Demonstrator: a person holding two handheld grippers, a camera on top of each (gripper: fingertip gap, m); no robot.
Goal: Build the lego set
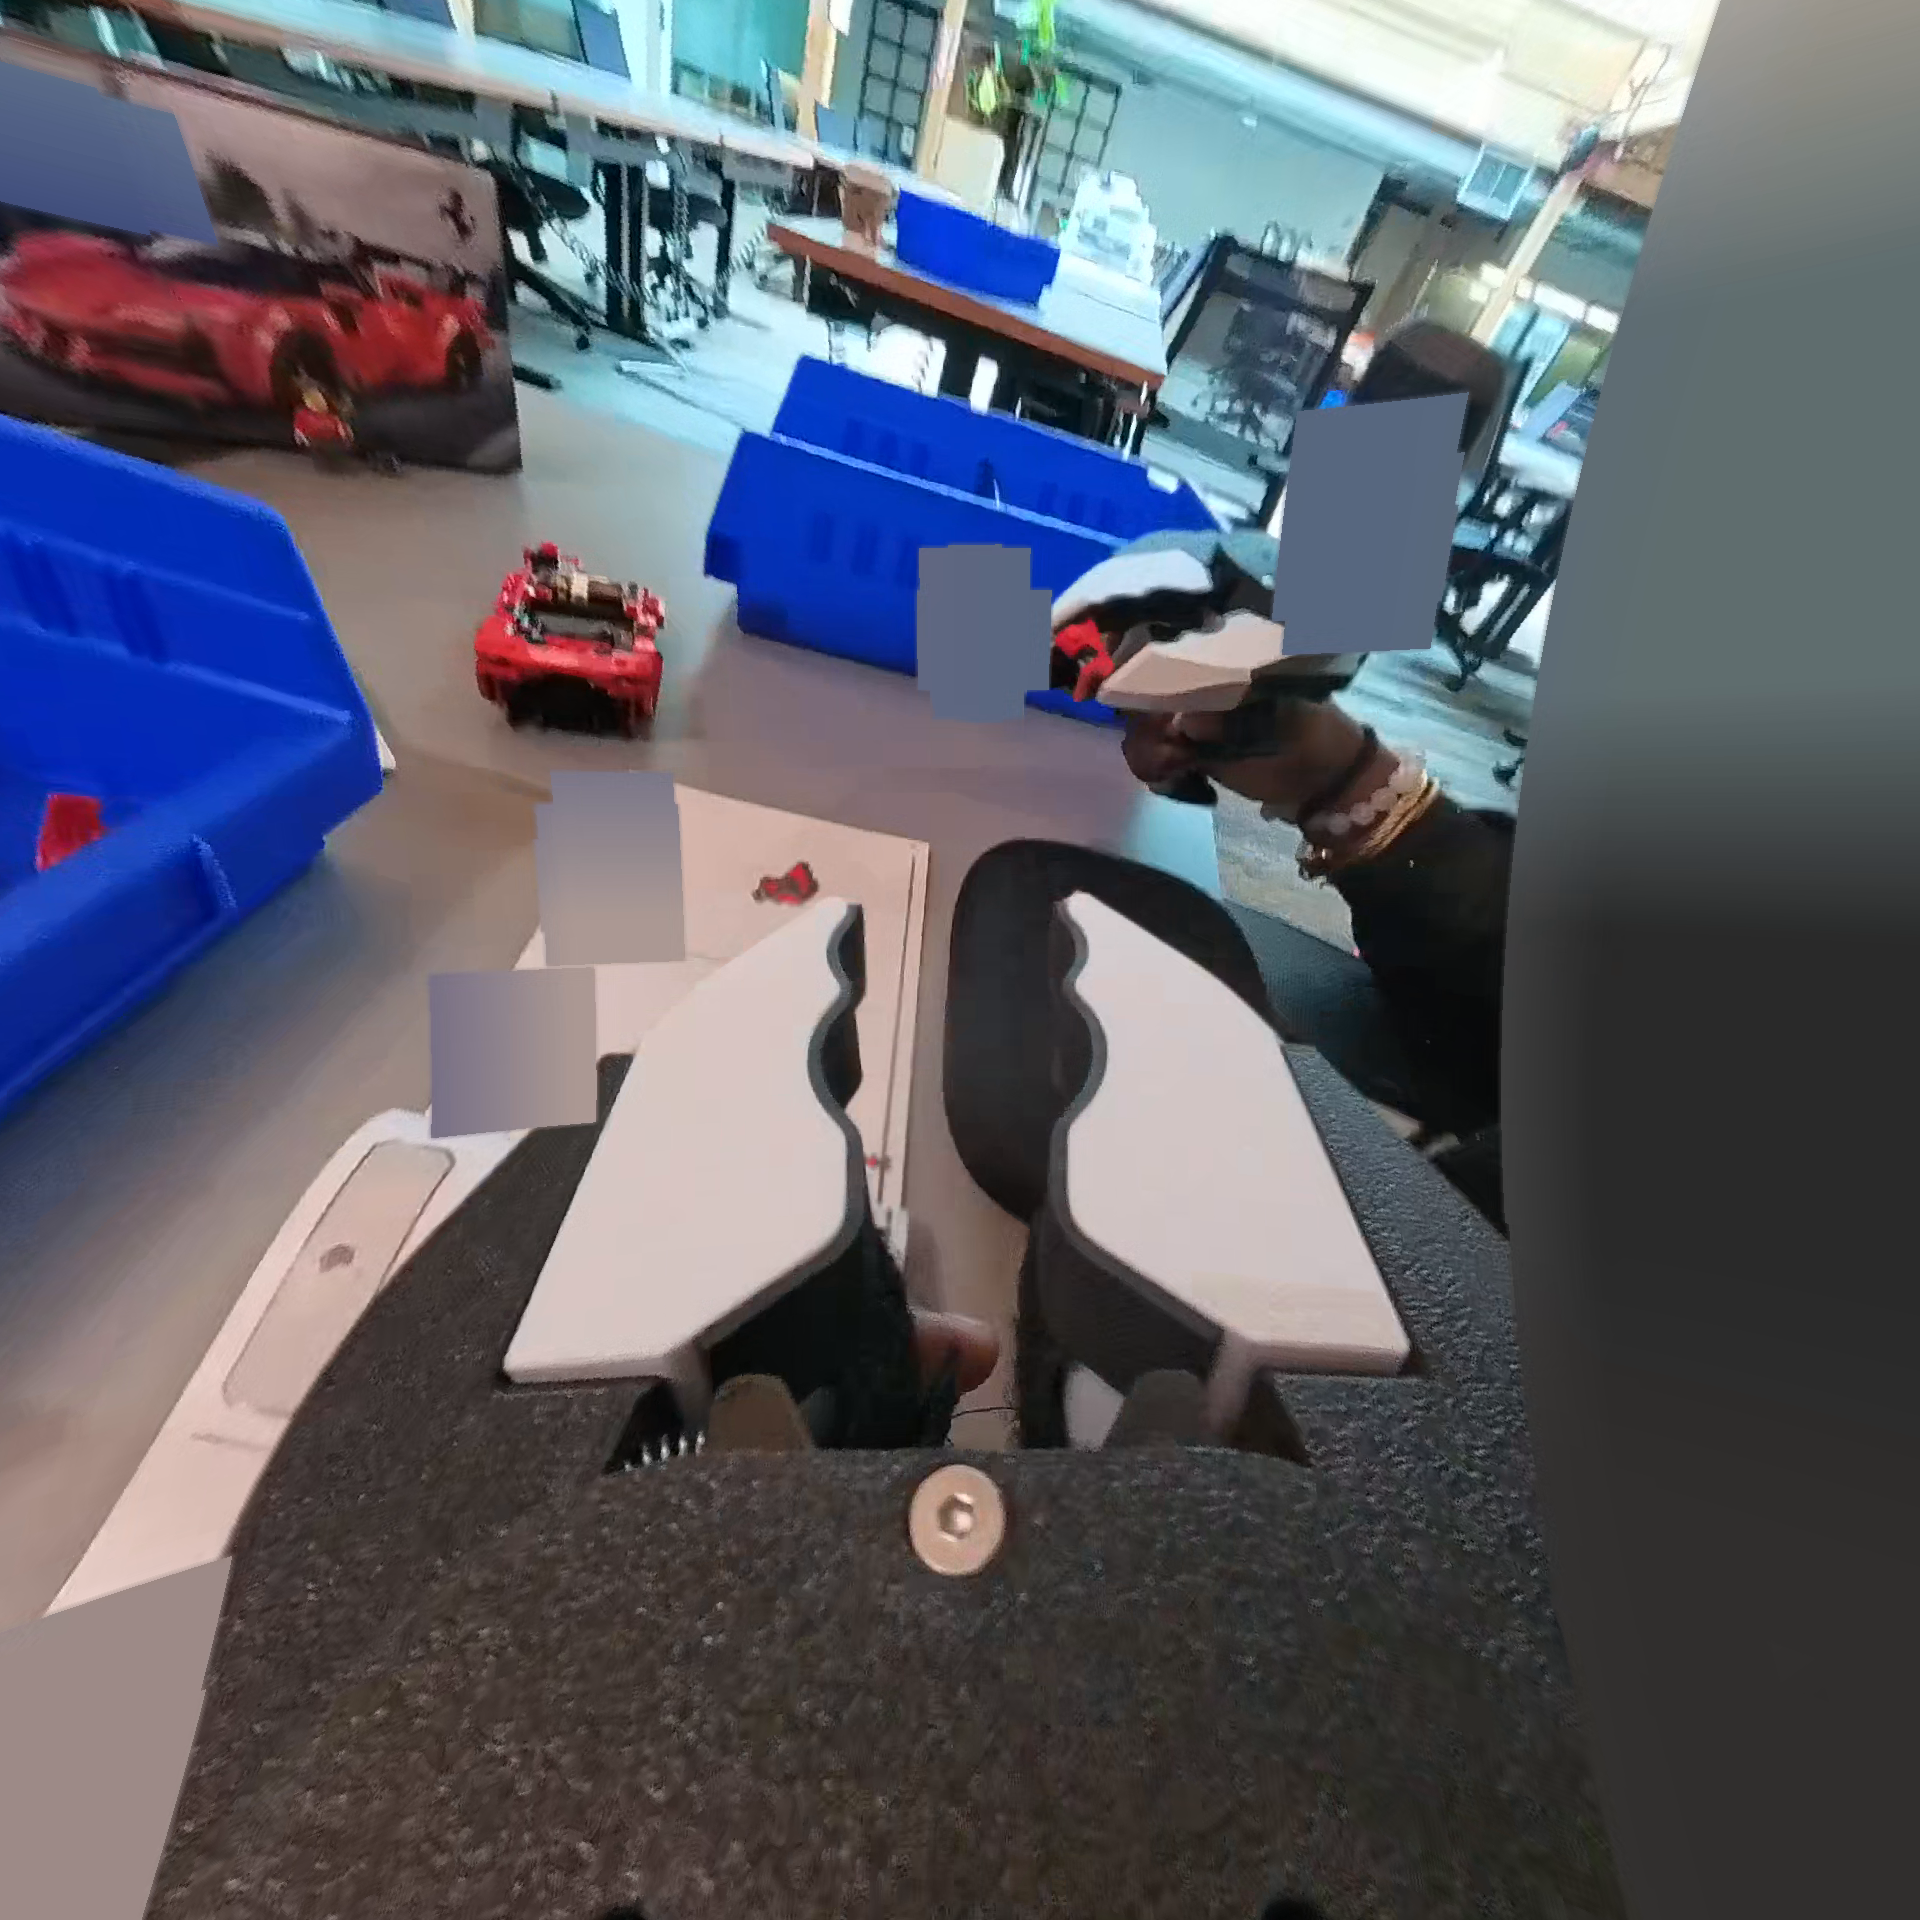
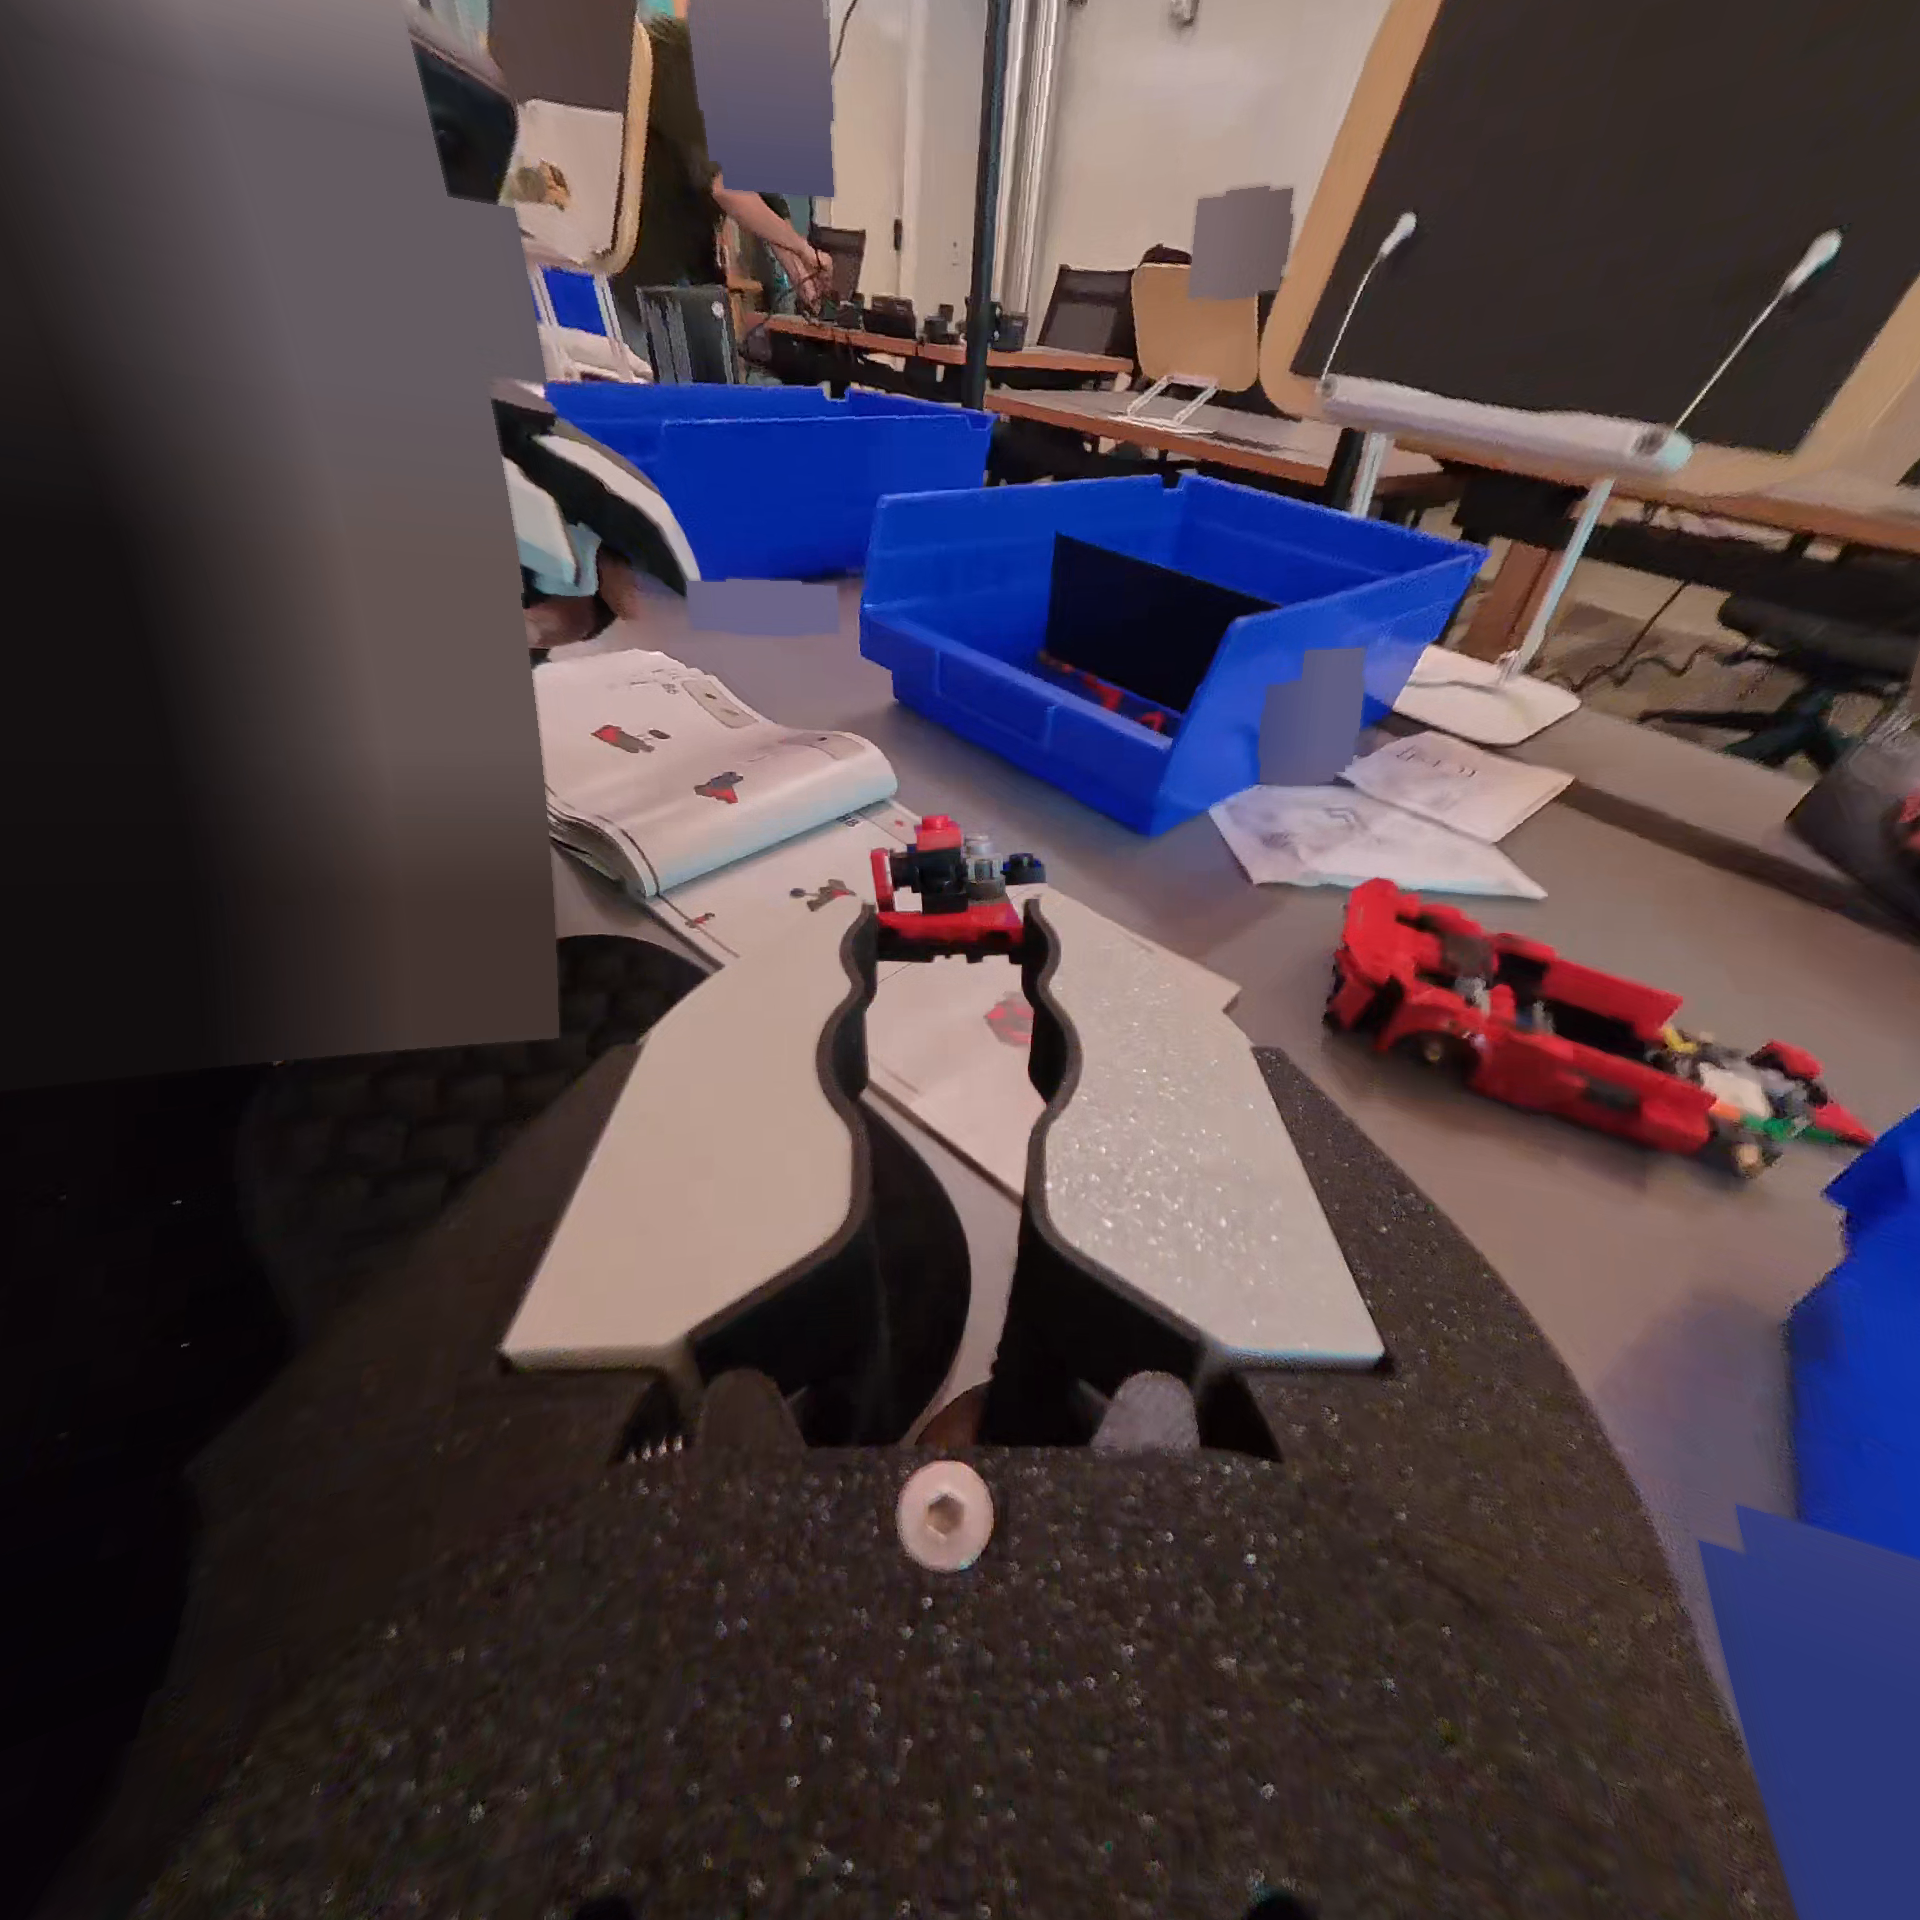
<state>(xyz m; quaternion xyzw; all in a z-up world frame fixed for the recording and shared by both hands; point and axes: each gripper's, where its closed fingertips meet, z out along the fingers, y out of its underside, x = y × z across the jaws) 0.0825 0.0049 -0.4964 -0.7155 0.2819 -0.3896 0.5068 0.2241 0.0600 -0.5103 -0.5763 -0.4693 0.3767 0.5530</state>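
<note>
My right gripper (image 2: pixel 948 925) is shut on a small red and black lego sub-assembly (image 2: pixel 951 888) and holds it above the open instruction booklet (image 2: pixel 686 769). The partly built red lego car (image 2: pixel 1538 1023) lies on the grey table to its right. In the left wrist view the car (image 1: pixel 569 644) sits farther ahead on the table. My left gripper (image 1: pixel 961 925) is open and empty, low over the booklet page (image 1: pixel 790 894). The right gripper (image 1: pixel 1153 655) with its red piece (image 1: pixel 1081 649) shows farther off at the right of that view.
Blue bins stand around: one at the left (image 1: pixel 156 707), two at the back (image 1: pixel 914 520), one with red pieces ahead of the right gripper (image 2: pixel 1143 644). The lego box (image 1: pixel 260 312) stands at the back left. Empty plastic bags (image 2: pixel 1382 821) lie near a lamp base (image 2: pixel 1496 707). There is about 15 centimetres between the tips of the two grippers.
</note>
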